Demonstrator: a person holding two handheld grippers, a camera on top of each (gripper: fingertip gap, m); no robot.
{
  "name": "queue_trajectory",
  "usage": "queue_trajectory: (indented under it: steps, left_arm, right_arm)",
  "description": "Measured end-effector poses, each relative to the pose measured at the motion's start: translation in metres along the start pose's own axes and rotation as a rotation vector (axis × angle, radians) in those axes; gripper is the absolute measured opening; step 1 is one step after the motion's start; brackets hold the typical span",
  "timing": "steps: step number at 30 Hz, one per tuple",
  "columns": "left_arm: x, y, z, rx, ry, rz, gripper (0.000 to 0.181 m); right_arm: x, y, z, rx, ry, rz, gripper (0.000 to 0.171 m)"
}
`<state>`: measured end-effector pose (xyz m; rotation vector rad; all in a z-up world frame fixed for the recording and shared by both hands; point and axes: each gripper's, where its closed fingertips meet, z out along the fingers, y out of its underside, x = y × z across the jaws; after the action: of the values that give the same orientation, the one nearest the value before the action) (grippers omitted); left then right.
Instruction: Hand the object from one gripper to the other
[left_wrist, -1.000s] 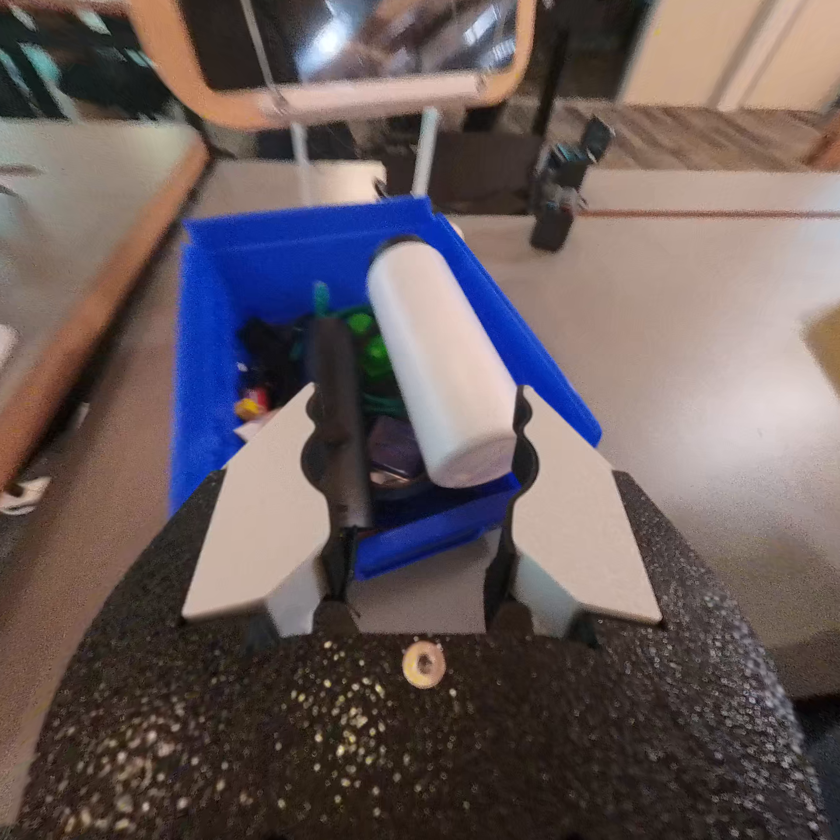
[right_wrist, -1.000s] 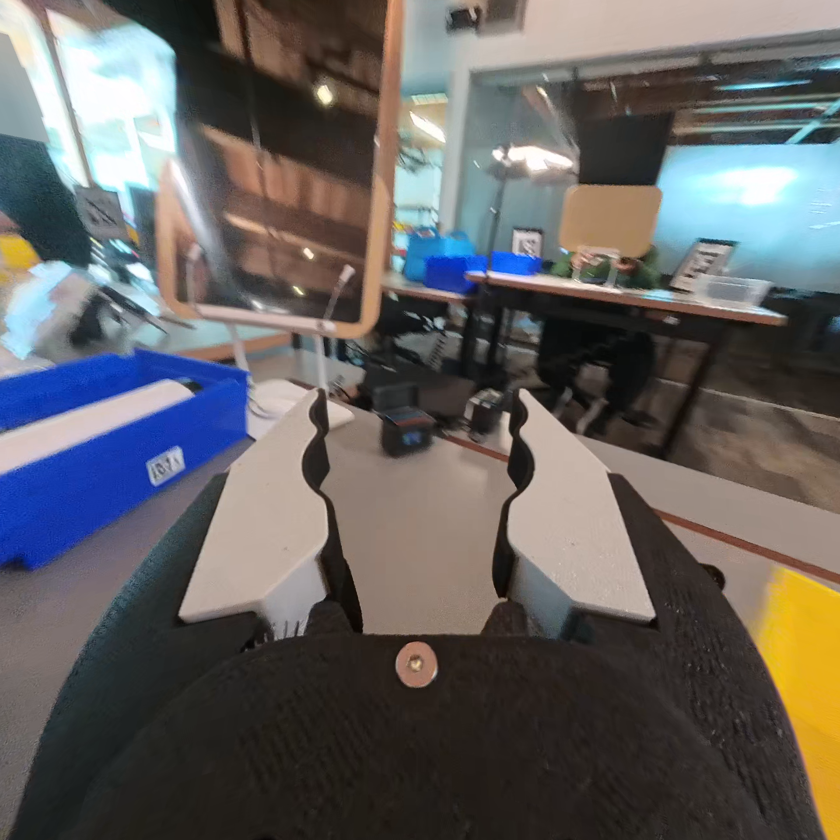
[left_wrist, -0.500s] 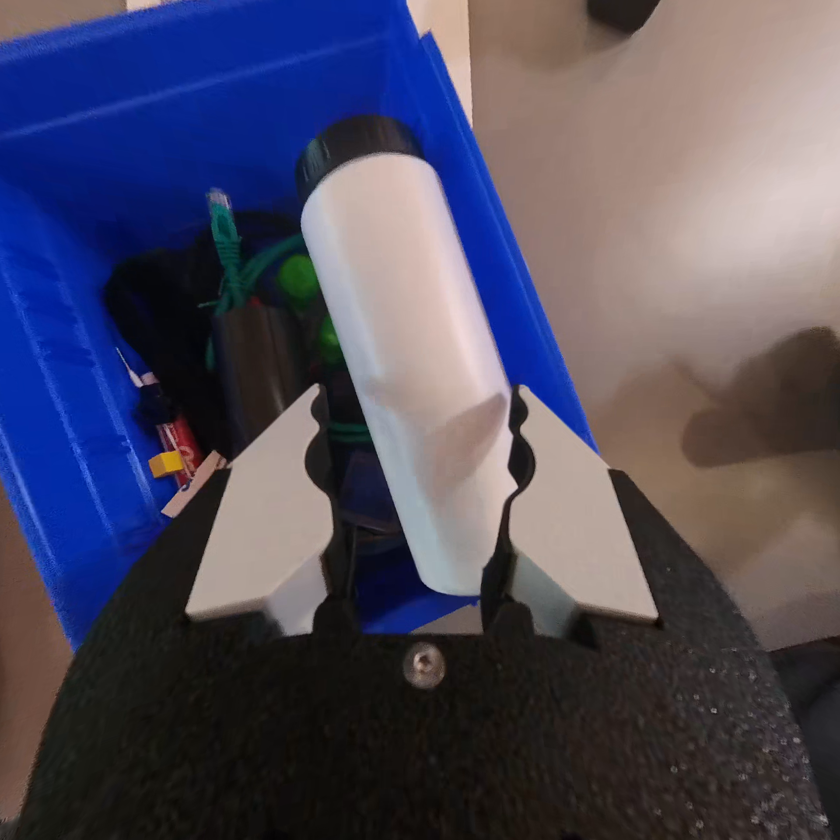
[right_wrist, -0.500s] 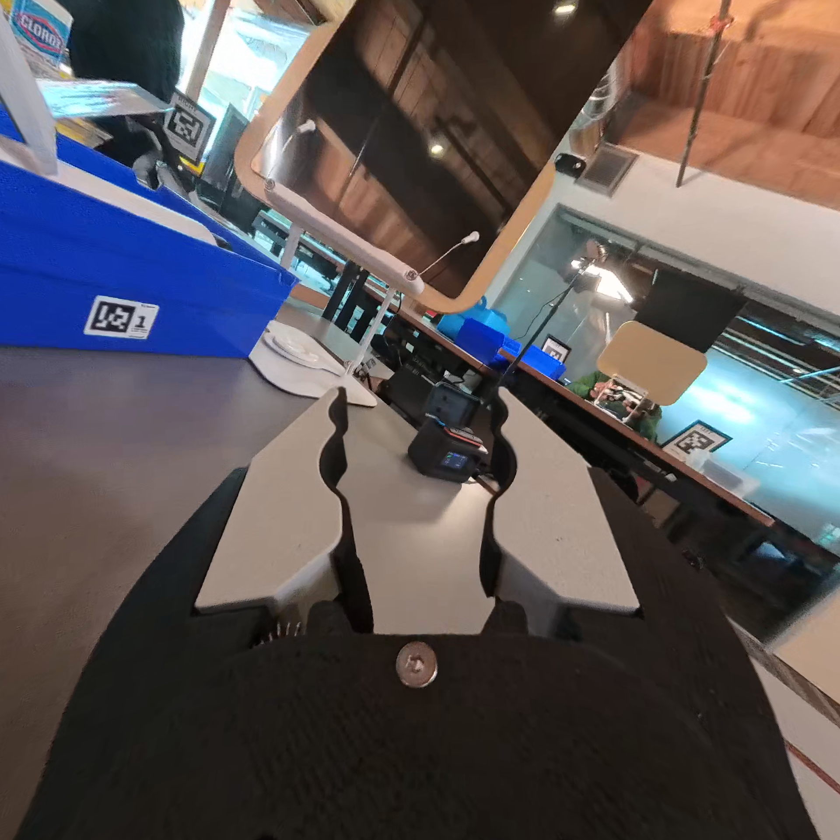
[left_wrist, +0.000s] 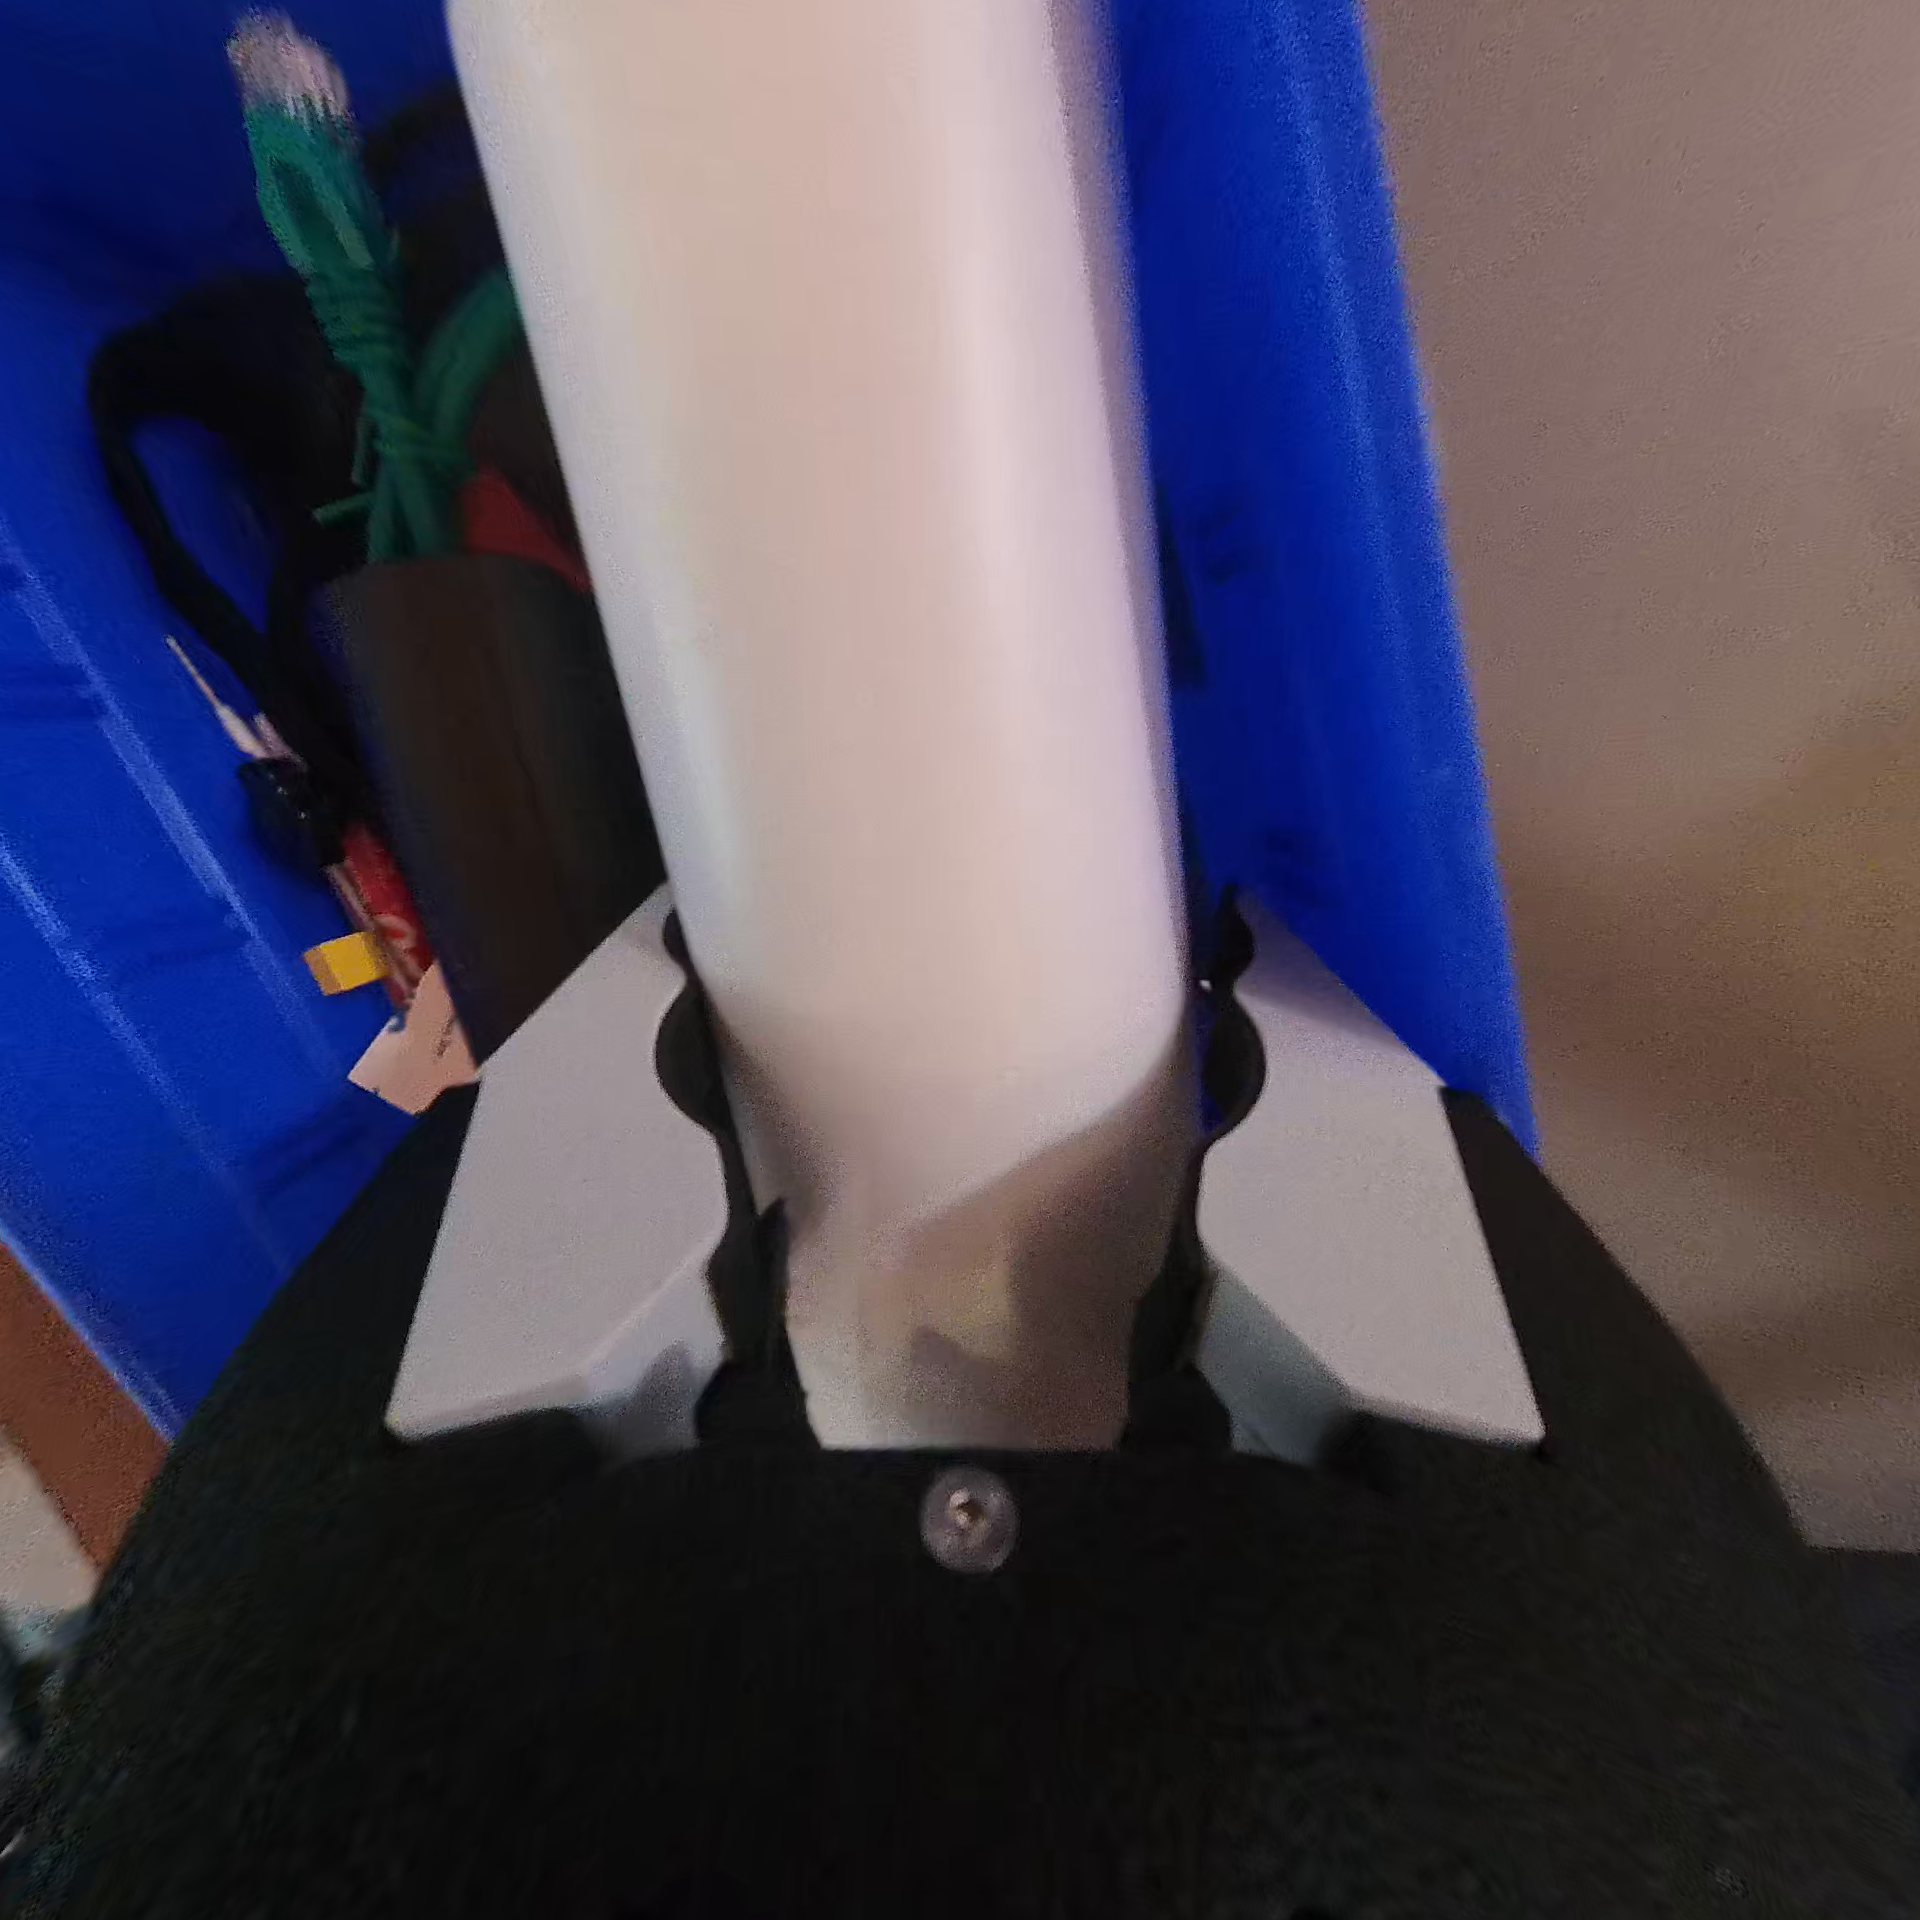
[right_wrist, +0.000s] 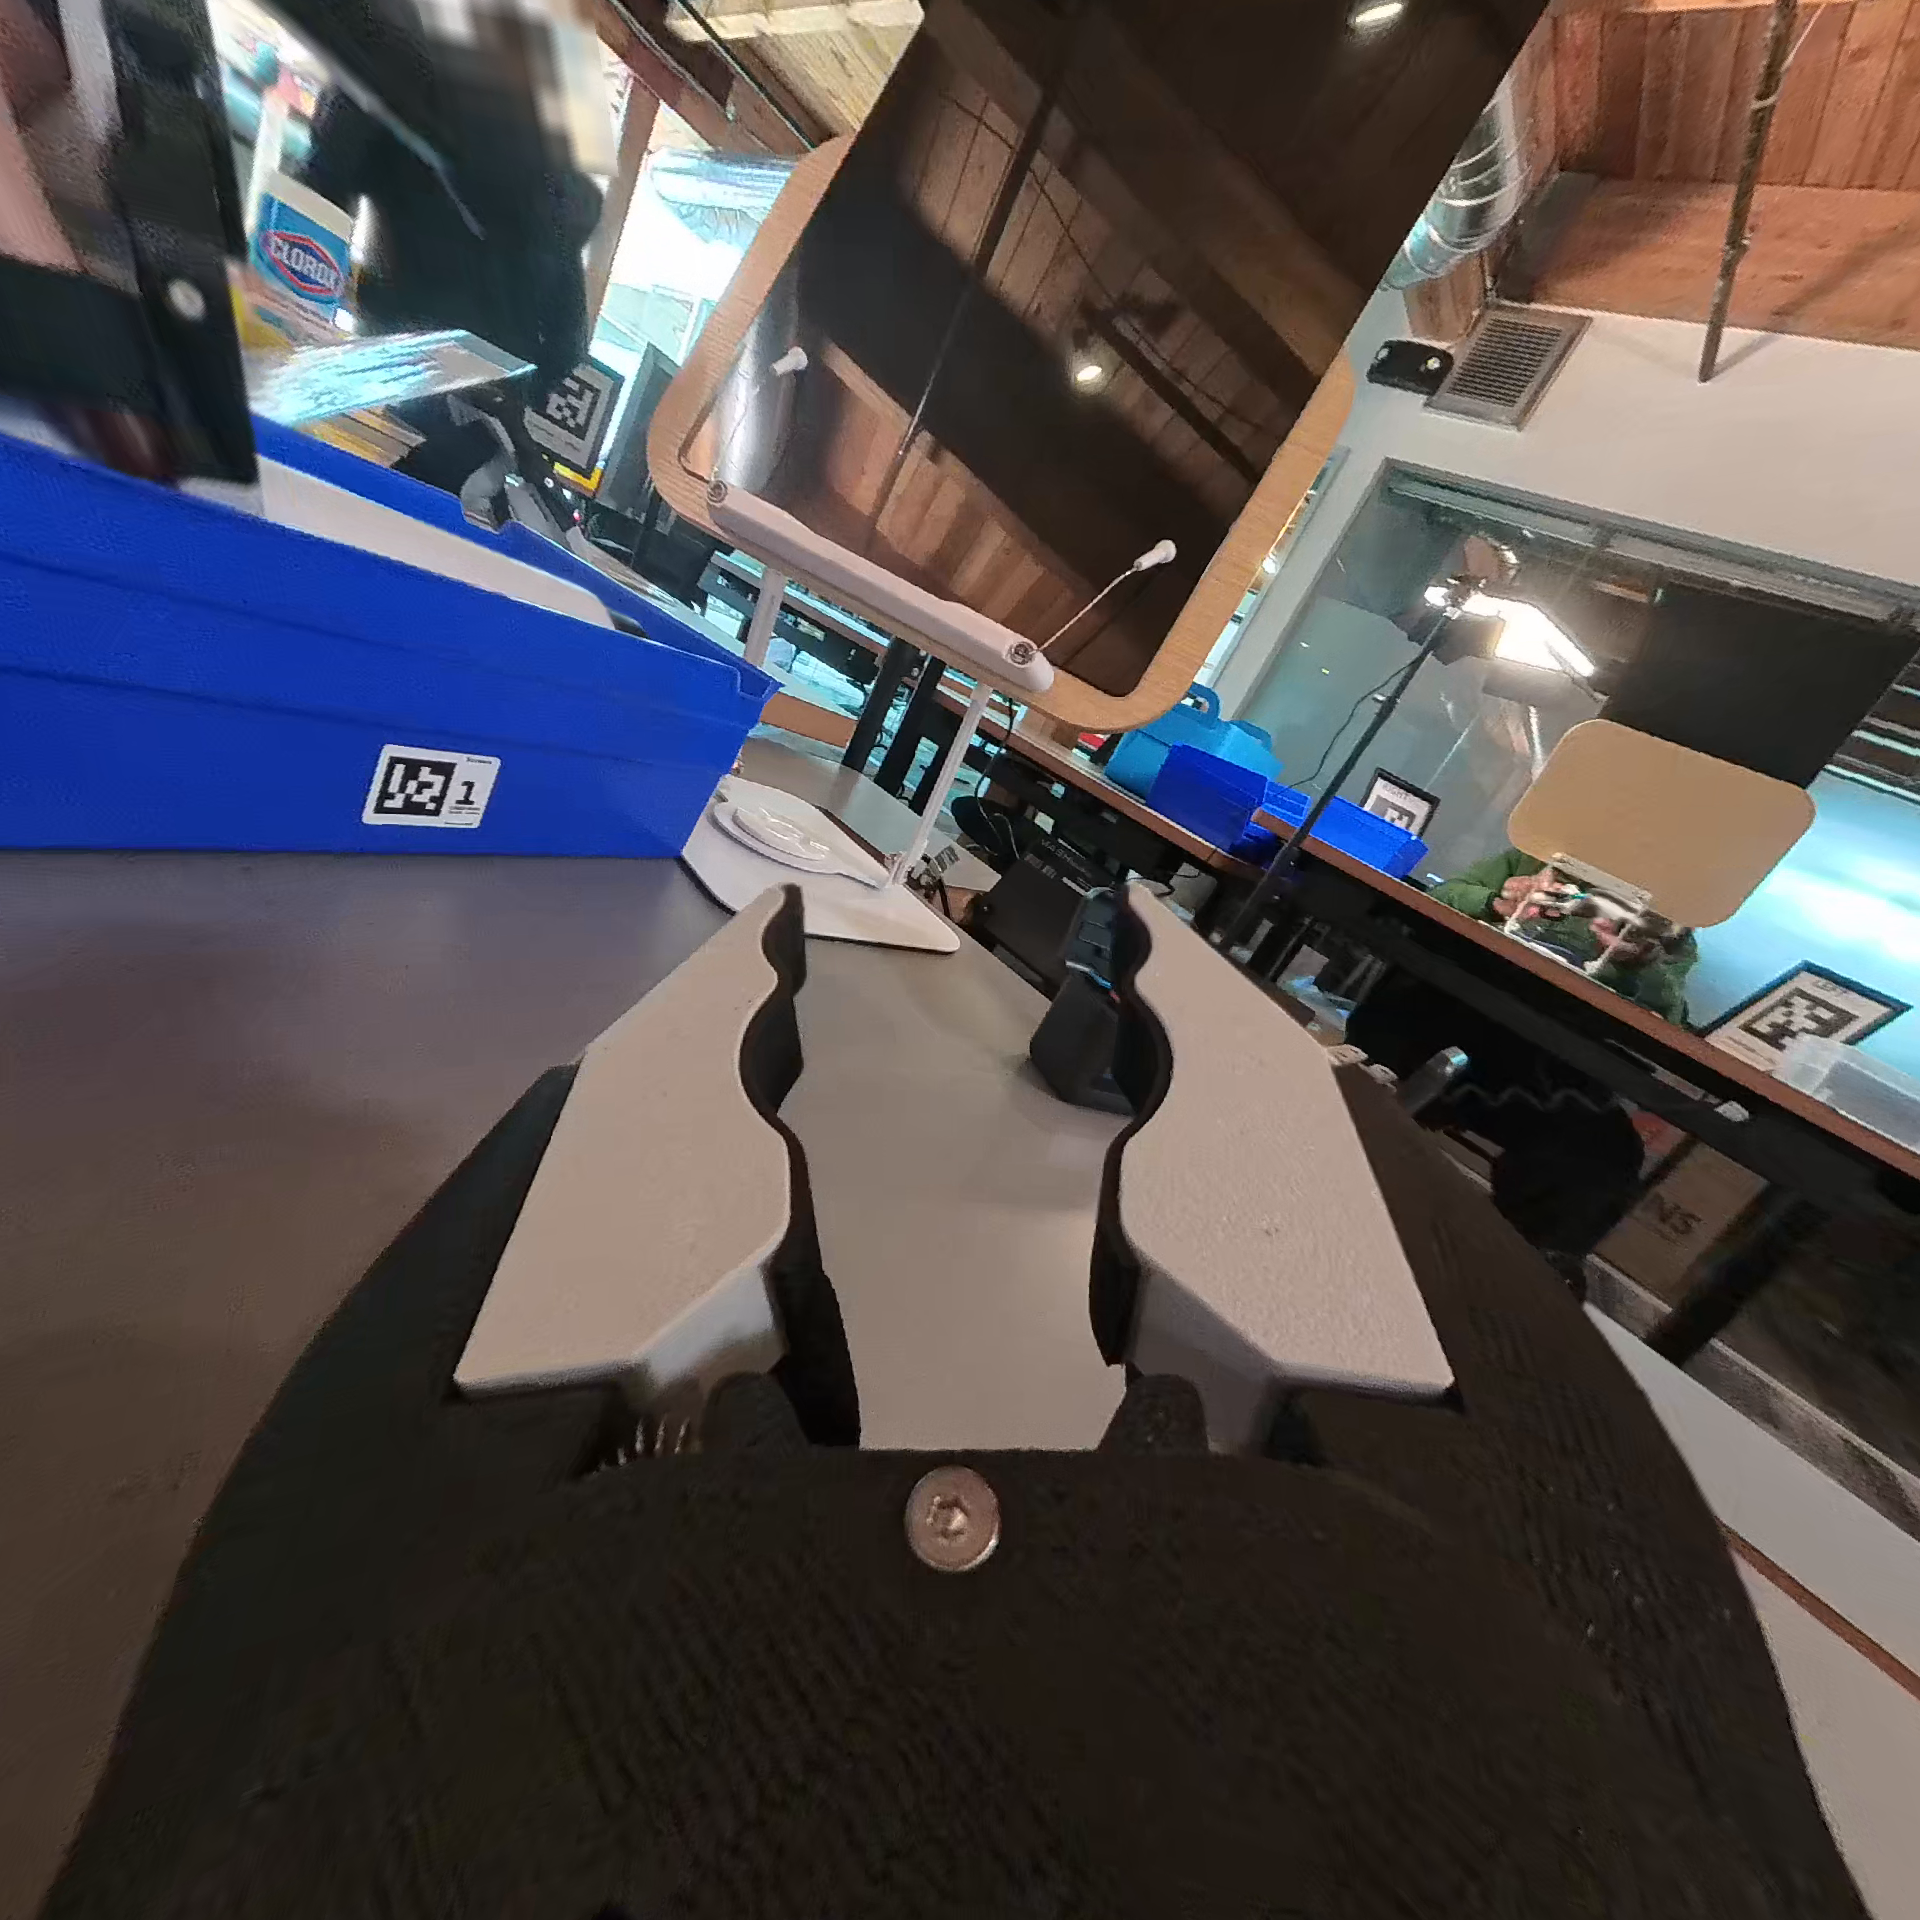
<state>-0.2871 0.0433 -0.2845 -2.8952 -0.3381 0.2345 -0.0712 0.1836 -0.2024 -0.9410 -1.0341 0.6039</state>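
A white cylindrical bottle (left_wrist: 831, 468) lies slanted in a blue bin (left_wrist: 1299, 520), its near end resting against the bin's right wall. My left gripper (left_wrist: 951, 935) is open. Its two fingers straddle the bottle's near end, which reaches deep between them and nearly fills the gap. In the right wrist view the bin (right_wrist: 312, 707) sits at the left with the bottle's white side (right_wrist: 416, 540) showing above its rim. My right gripper (right_wrist: 961, 914) is open and empty, low over the grey table (right_wrist: 260, 1039), to the right of the bin.
The bin also holds a green cable (left_wrist: 343, 260), a dark flat item (left_wrist: 488, 727) and small bits. A wood-framed mirror on a white stand (right_wrist: 1039, 364) and a small black camera (right_wrist: 1081, 1039) stand behind. A person sits at a far table (right_wrist: 1579, 914).
My left gripper has dropped into the bin and slid forward, so the bottle now sits deep between its fingers. My right gripper has tilted upward, sunk toward the table, and its fingers have narrowed slightly.
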Motion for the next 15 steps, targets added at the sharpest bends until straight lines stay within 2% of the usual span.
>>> queue_trajectory:
  steps: [1,4,7,11,15]
  left_arm:
    - [-0.003,0.002,0.003,-0.016,-0.040,0.016,0.100]
    - [-0.009,-0.001,0.002,-0.002,-0.086,0.025,0.096]
    - [-0.022,-0.009,-0.010,0.108,-0.129,0.033,0.086]
    - [-0.030,-0.014,-0.032,0.301,-0.117,-0.021,0.085]
    - [-0.038,-0.019,-0.077,0.566,-0.153,-0.064,0.085]
  right_arm:
    - [0.000,0.000,0.000,0.000,-0.005,0.007,0.058]
    - [0.000,0.002,0.000,-0.005,-0.009,0.022,0.058]
    - [0.001,0.003,-0.001,-0.006,-0.010,0.029,0.058]
    - [0.001,0.004,-0.001,-0.010,-0.012,0.025,0.056]
    - [0.002,0.004,-0.002,-0.011,-0.005,0.014,0.055]
